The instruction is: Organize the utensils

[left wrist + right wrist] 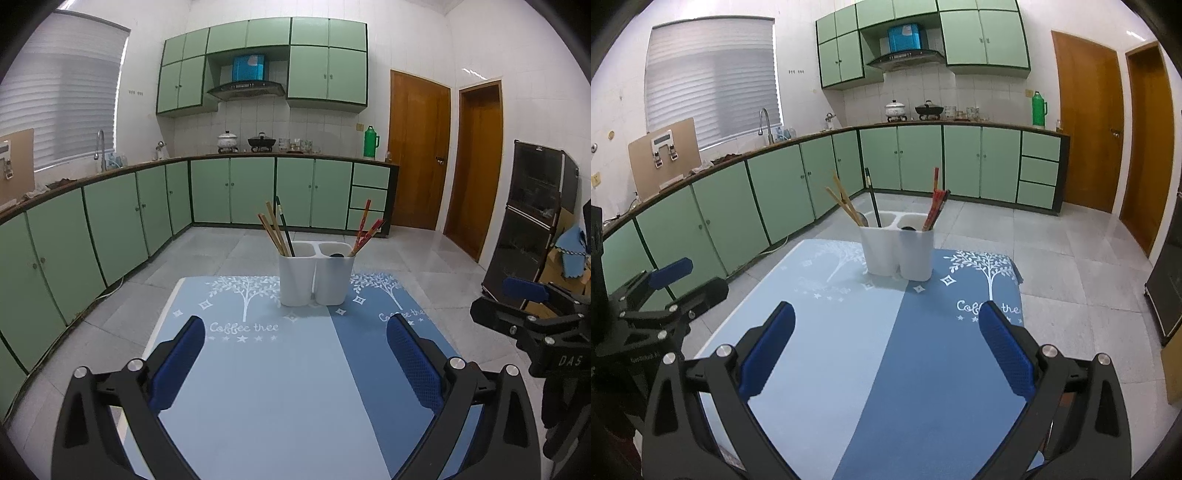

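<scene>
A white two-compartment utensil holder (316, 275) (897, 251) stands upright at the far end of the blue table mat (280, 369) (886, 350). Its left compartment holds wooden chopsticks (273, 230) (846, 205) and a black one (284, 227) (873, 201). Its right compartment holds red chopsticks (365, 230) (934, 206) and a dark object (336, 254). My left gripper (295, 328) is open and empty, well short of the holder. My right gripper (886, 315) is open and empty, also short of it. Each gripper shows at the edge of the other's view (528, 299) (668, 280).
The mat covers a small table with tiled floor (388, 254) around it. Green kitchen cabinets (110, 221) run along the left and back. Wooden doors (421, 147) and a dark cabinet (532, 214) stand at the right.
</scene>
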A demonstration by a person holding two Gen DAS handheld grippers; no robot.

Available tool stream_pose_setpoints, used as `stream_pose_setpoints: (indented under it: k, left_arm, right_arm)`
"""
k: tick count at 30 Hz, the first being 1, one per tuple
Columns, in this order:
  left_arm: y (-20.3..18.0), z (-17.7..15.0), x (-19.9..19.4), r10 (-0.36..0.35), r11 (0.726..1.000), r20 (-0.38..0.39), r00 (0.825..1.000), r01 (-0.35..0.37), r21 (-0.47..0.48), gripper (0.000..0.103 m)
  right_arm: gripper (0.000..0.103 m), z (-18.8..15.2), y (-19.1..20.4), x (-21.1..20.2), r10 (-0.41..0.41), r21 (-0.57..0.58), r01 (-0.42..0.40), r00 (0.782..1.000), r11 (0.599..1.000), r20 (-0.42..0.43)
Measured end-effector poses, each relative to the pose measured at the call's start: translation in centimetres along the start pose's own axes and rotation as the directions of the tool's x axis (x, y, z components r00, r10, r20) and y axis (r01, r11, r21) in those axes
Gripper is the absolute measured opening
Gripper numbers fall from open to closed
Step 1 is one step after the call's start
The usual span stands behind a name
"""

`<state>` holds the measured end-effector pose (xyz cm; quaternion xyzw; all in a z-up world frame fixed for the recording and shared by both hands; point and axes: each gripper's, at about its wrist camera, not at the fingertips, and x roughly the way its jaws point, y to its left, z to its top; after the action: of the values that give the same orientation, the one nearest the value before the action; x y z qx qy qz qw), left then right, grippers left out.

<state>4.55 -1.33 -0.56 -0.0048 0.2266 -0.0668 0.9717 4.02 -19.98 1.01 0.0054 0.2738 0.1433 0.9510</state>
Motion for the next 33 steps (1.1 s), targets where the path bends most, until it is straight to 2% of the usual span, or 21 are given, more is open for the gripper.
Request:
stream_pose_setpoints:
  k: [15, 33]
  left_arm:
    - [-0.1, 0.4, -2.0, 0.01, 1.0, 0.046, 0.999, -0.01, -0.001, 0.097]
    - [-0.2, 0.3, -2.7, 0.02, 1.0, 0.061, 0.998, -0.02, 0.0, 0.097]
  right_arm:
    - [0.097, 0.1, 0.5, -1.6, 0.0, 0.005, 0.0, 1.0, 1.0, 0.027]
    - [0.097, 0.4, 1.1, -1.9, 0.002, 0.001, -0.002, 0.999, 1.0, 0.041]
